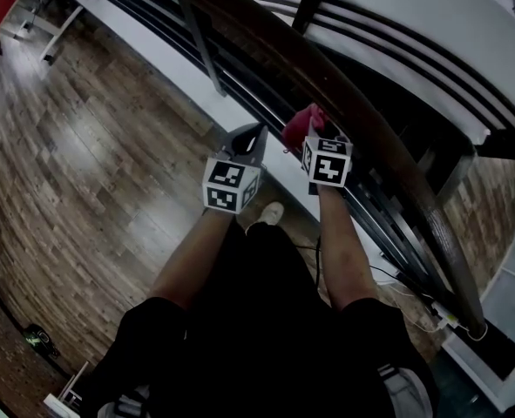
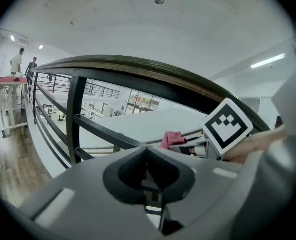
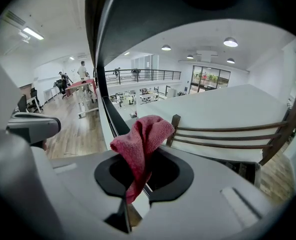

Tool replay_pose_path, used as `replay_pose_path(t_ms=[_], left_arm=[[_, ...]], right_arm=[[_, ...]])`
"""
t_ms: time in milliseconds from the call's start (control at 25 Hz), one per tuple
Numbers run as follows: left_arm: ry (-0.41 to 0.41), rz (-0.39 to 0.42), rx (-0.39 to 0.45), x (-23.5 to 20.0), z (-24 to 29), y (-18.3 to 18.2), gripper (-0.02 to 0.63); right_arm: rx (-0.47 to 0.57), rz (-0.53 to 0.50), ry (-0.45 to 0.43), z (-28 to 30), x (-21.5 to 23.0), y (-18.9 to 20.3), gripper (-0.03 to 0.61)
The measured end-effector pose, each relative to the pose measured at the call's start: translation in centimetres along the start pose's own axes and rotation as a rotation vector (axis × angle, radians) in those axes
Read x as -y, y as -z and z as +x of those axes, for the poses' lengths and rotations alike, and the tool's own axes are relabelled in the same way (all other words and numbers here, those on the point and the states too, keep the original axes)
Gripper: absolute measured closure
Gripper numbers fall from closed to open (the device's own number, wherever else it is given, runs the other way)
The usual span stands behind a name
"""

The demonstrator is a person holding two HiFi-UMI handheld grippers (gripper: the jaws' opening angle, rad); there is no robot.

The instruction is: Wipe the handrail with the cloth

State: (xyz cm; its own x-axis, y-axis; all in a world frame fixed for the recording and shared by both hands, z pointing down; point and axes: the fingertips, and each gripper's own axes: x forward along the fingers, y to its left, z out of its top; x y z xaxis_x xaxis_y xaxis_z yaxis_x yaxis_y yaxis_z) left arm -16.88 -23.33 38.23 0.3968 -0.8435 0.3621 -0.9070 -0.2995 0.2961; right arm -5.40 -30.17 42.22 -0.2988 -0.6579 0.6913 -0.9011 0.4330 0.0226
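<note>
Right gripper view, near end first: right claw [image 3: 133,196] is pinching the red cloth [image 3: 140,139]. A bunched tuft stands up past the tips and a tail hangs down between them. The dark wooden handrail [image 3: 98,39] looms just above and to the left of the tuft. Contact with the wood cannot be confirmed from any view.

Left gripper view: left claw [image 2: 147,156] is pressed together with nothing in it, held below the handrail [image 2: 137,66].

Head view: the cloth [image 1: 302,125] sits against the near flank of the handrail [image 1: 353,111], and the left claw [image 1: 248,140] is just beside it on the person's side.

Step, as judged: cloth gripped and brought up to the rail, with the wiping stroke itself yet to show. The next move calls for lifting the tuft onto the top face, pressing lightly and sliding along the curve.

Room: the top of the handrail runs unbroken both ways. A baluster post [image 1: 200,46] and the lower bars [image 1: 388,225] sit beneath it, so the claw should stay high. Wood floor [image 1: 91,146] behind is open. Beyond the handrail is a drop.
</note>
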Motion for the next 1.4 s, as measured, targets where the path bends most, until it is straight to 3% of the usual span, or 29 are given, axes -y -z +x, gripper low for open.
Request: replay_pose_path(t_ms=[200, 520, 880, 1400], left_arm=[[0.014, 0.007, -0.01, 1.8, -0.1, 0.3, 0.615], [0.166, 0.058, -0.109, 4.2, 2.3, 1.5, 0.615], [0.267, 0.118, -0.158, 6.0, 3.4, 0.9, 0.615], [0.343, 0.174, -0.198, 11.3, 5.2, 2.1, 0.615]], right_arm=[[-0.001, 0.026, 0.02, -1.5, 1.1, 1.6, 0.528], [0.0, 0.129, 0.091, -3.1, 2.2, 3.5, 0.528], [-0.004, 0.203, 0.155, -5.0, 4.3, 4.9, 0.526], [-0.013, 0.306, 0.209, -8.5, 8.3, 8.8, 0.526]])
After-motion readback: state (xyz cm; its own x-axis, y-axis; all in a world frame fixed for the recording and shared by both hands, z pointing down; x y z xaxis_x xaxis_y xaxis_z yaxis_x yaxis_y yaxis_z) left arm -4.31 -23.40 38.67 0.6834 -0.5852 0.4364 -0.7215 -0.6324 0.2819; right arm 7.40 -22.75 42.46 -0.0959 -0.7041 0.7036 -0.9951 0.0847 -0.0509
